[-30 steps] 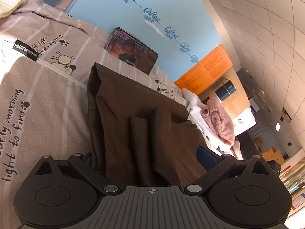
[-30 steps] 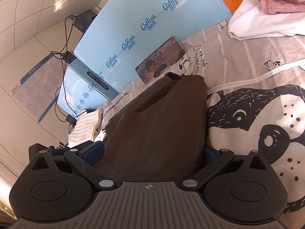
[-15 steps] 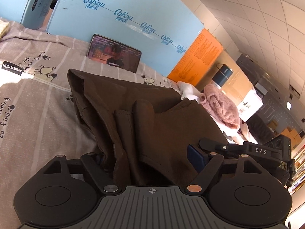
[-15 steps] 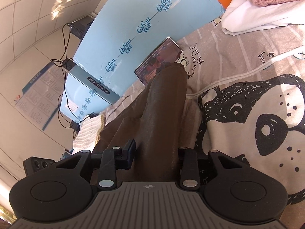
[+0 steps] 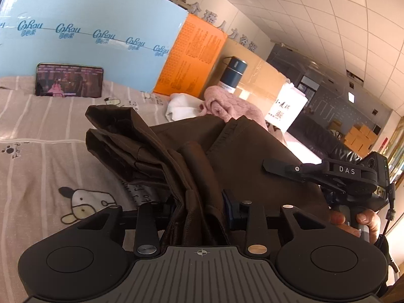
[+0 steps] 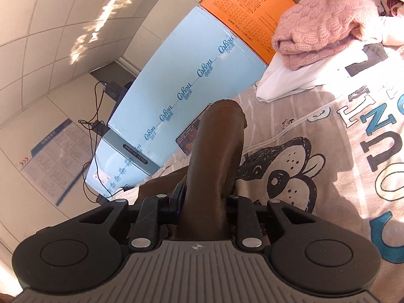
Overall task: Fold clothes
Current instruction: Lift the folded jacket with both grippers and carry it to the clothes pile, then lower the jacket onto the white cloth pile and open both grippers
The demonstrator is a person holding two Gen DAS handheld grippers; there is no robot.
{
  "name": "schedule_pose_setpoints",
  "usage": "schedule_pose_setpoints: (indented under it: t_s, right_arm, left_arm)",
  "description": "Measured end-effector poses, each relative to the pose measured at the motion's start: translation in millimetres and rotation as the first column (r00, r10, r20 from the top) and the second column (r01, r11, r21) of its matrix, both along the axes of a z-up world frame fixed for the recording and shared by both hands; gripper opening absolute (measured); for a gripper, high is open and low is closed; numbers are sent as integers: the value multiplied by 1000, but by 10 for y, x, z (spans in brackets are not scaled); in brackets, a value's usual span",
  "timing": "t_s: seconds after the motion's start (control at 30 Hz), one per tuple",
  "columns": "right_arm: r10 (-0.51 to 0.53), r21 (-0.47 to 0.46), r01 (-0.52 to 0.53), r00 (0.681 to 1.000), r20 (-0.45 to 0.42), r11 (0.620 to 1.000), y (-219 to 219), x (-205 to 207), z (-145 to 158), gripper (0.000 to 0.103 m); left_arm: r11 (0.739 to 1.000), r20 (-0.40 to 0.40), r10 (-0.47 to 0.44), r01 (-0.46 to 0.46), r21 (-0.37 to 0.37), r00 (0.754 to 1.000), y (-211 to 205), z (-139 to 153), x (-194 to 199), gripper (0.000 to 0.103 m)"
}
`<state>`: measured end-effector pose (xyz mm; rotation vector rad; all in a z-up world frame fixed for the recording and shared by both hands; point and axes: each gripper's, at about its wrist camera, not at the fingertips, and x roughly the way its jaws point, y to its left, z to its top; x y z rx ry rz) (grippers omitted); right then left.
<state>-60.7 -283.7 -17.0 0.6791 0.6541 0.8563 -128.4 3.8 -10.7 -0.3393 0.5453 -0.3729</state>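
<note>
Striped grey bedding with cartoon dogs spreads under me, a phone propped at the far edge against the blue board. Starting on my left: the left gripper is clenched on a thick bunch of the brown garment, several layers pinched between the pads, and the cloth runs forward and up from it, its doubled end hanging clear of the bed out ahead. Moving right, the same cloth stretches as a flat panel across to the right gripper, which I can see in my left camera with a hand on its grip; that one is clamped too, on a narrow rolled column of brown rising straight away along its fingers. So the long axis runs ahead of both tools, and both are equally near, each holding a near corner. Further right, a pink knit sits on white clothes, well apart. Compared with a second back, the garment lay flat on the bed with both grippers wide; now both have shut and lifted it, and the cloth has bunched.
</note>
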Motion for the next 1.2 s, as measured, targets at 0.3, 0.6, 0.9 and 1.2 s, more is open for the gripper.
schedule_pose_setpoints:
  t_s: [0.3,0.6,0.9,1.2]
  right_arm:
    - [-109,53,99,961,254,994,-223,296,697,20]
    - [-348,192,293,842,413,936,-347,860,1386,20]
    - [-551,201,514,753,360,834,-709,1480,985,20]
    - [-626,151,611,774,91,777,-1098,2187,257,20]
  left_arm:
    - [990,261,-56,19,142,964,-294,745,503,33]
    - [986,435,-39,-36,163,900,-611,1293,1109,33]
    - [979,359,-126,59,193,925,-1214,1008,1954,33]
    - [977,239,-105,56,206,965,-1382,396,2443,34]
